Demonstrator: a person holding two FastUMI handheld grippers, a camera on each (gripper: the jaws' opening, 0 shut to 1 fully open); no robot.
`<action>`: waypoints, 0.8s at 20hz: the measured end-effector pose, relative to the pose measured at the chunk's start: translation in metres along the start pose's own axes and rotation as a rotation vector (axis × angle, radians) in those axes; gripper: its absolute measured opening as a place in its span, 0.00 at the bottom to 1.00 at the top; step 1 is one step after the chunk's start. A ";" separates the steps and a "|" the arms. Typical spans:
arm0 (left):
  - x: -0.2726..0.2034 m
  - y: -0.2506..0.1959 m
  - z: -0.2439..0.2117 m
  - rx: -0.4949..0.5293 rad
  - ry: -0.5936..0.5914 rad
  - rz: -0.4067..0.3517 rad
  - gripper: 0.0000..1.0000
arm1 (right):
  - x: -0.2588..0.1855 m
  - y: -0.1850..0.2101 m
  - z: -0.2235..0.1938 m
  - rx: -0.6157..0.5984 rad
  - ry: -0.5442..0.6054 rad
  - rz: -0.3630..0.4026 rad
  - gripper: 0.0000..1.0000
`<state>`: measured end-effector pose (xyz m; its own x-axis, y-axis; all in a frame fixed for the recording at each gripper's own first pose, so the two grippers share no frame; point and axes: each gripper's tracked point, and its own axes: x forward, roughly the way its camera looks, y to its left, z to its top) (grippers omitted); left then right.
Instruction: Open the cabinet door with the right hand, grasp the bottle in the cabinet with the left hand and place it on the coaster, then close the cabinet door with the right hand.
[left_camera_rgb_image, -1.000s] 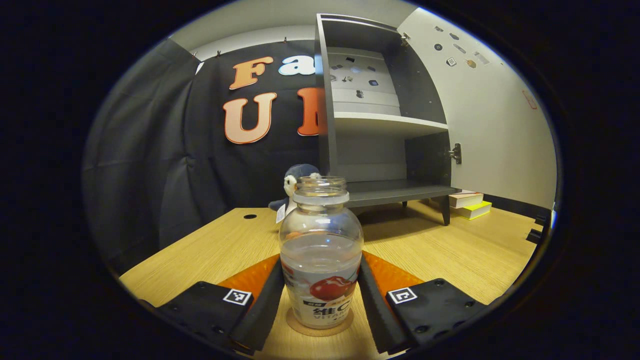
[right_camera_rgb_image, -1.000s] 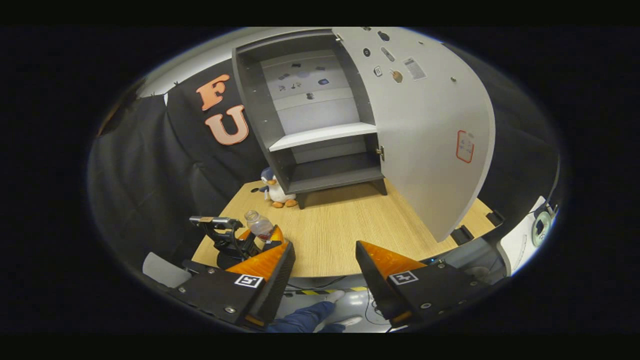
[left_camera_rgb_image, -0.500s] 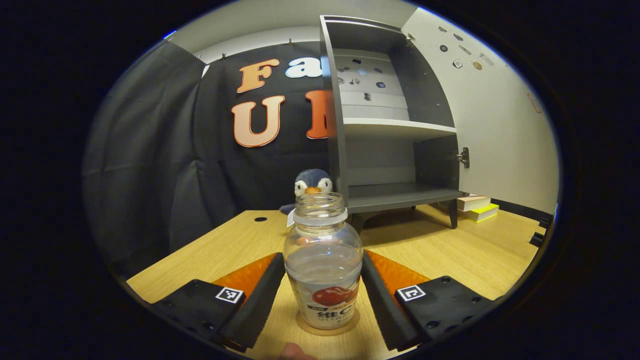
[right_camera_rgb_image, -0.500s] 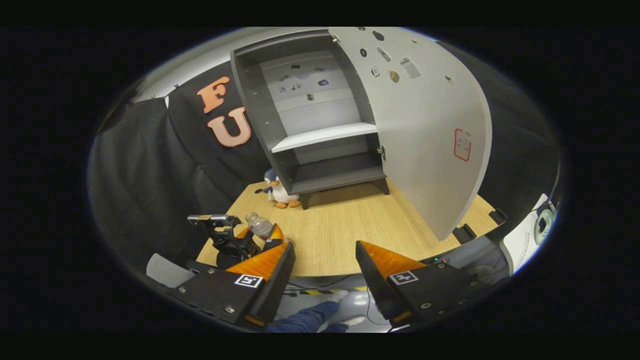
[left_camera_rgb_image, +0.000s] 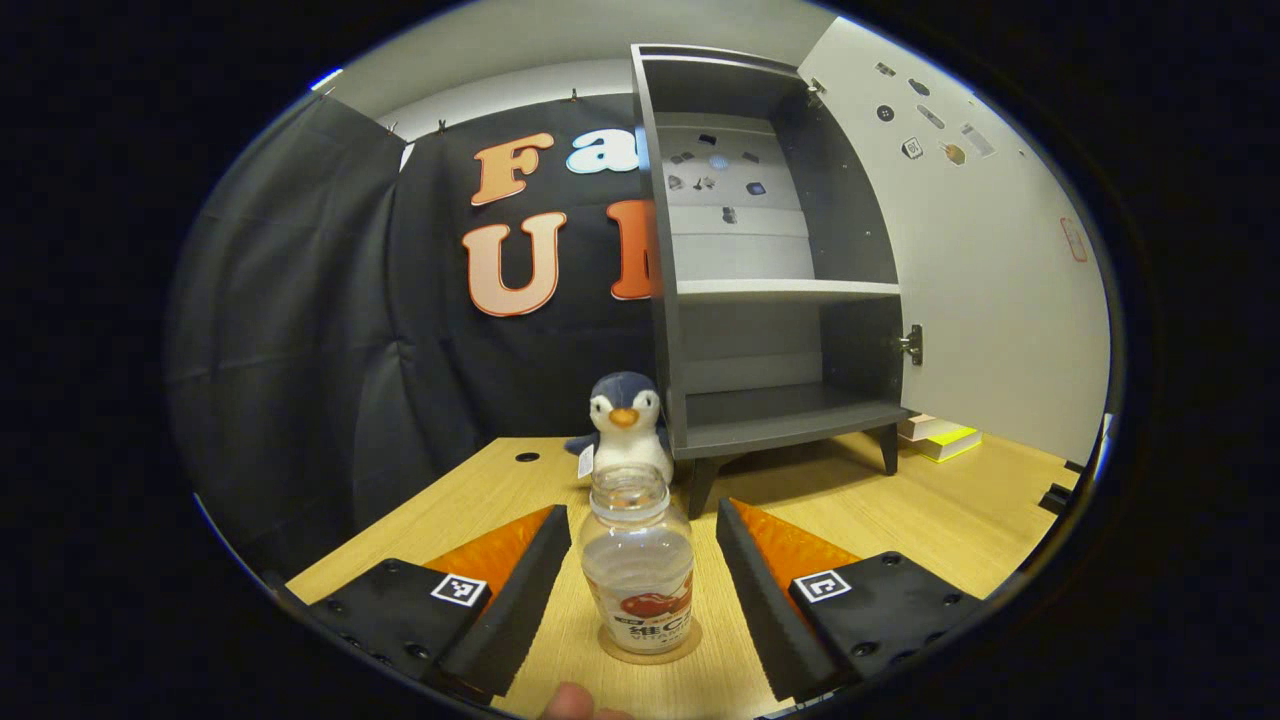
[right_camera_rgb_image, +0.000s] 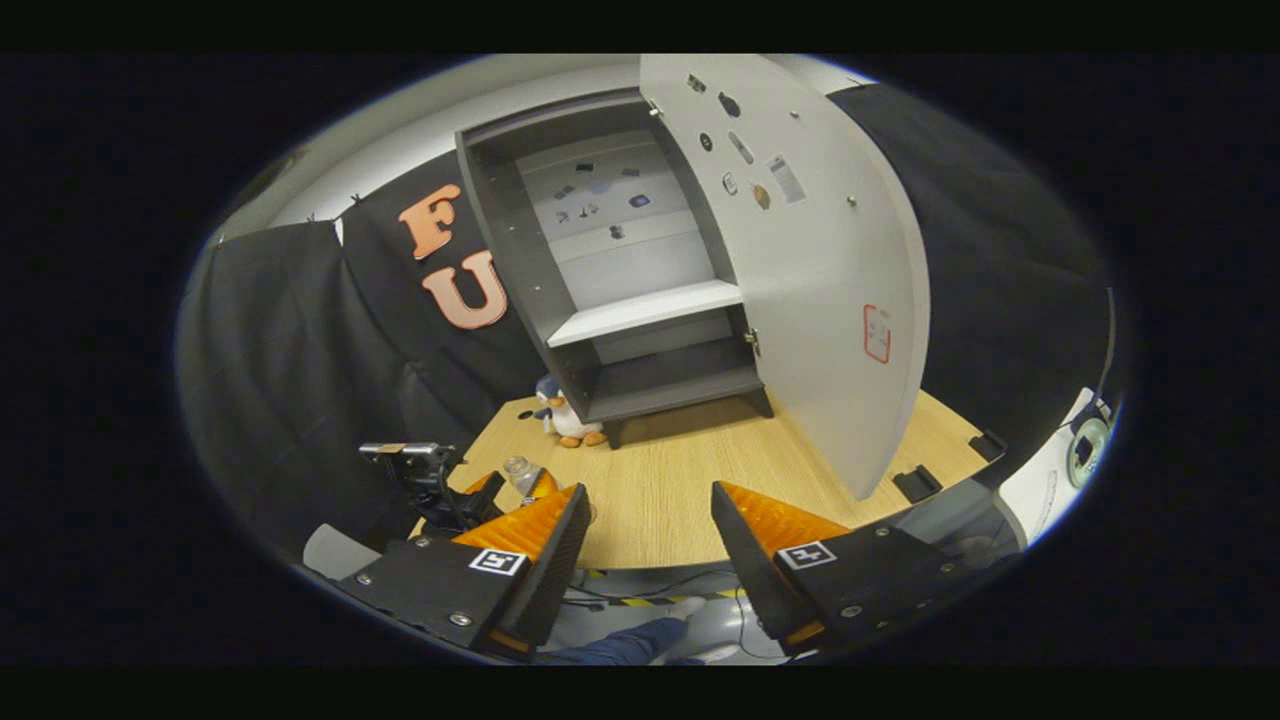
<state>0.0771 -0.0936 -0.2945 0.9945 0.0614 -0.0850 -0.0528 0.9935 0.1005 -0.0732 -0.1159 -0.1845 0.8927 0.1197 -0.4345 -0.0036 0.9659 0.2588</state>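
Observation:
A clear capless bottle (left_camera_rgb_image: 640, 563) with a red fruit label stands upright on a round cork coaster (left_camera_rgb_image: 649, 645) on the wooden table. My left gripper (left_camera_rgb_image: 640, 570) is open, its fingers either side of the bottle with a gap on both sides. The grey cabinet (left_camera_rgb_image: 770, 280) stands behind with bare shelves and its white door (left_camera_rgb_image: 990, 250) swung wide to the right. In the right gripper view my right gripper (right_camera_rgb_image: 648, 525) is open and holds nothing, in front of the table's near edge. There the bottle (right_camera_rgb_image: 519, 473) and the left gripper (right_camera_rgb_image: 520, 490) sit at lower left, the door (right_camera_rgb_image: 830, 280) open ahead.
A plush penguin (left_camera_rgb_image: 625, 420) sits by the cabinet's left leg. Two books (left_camera_rgb_image: 940, 436) lie behind the cabinet under the door. A cable hole (left_camera_rgb_image: 526, 457) marks the table (left_camera_rgb_image: 900, 520) at far left. A person's leg (right_camera_rgb_image: 620, 645) shows below the table edge.
My left gripper has drawn back from the bottle, which now looks smaller and stands free on the coaster. My right gripper has pulled back and tilted, so the cabinet sits farther off.

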 end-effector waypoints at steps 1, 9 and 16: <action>-0.005 0.004 0.009 -0.005 -0.004 0.013 0.96 | -0.004 -0.002 0.007 -0.002 -0.021 0.002 0.77; -0.026 -0.019 0.095 -0.035 -0.045 -0.008 0.94 | -0.049 -0.038 0.081 0.001 -0.198 -0.017 0.76; -0.032 -0.021 0.150 -0.070 -0.037 -0.005 0.95 | -0.079 -0.104 0.158 -0.008 -0.343 -0.058 0.78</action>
<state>0.0599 -0.1305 -0.1448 0.9973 0.0540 -0.0490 -0.0525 0.9982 0.0306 -0.0723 -0.2617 -0.0406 0.9911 -0.0180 -0.1322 0.0489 0.9709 0.2346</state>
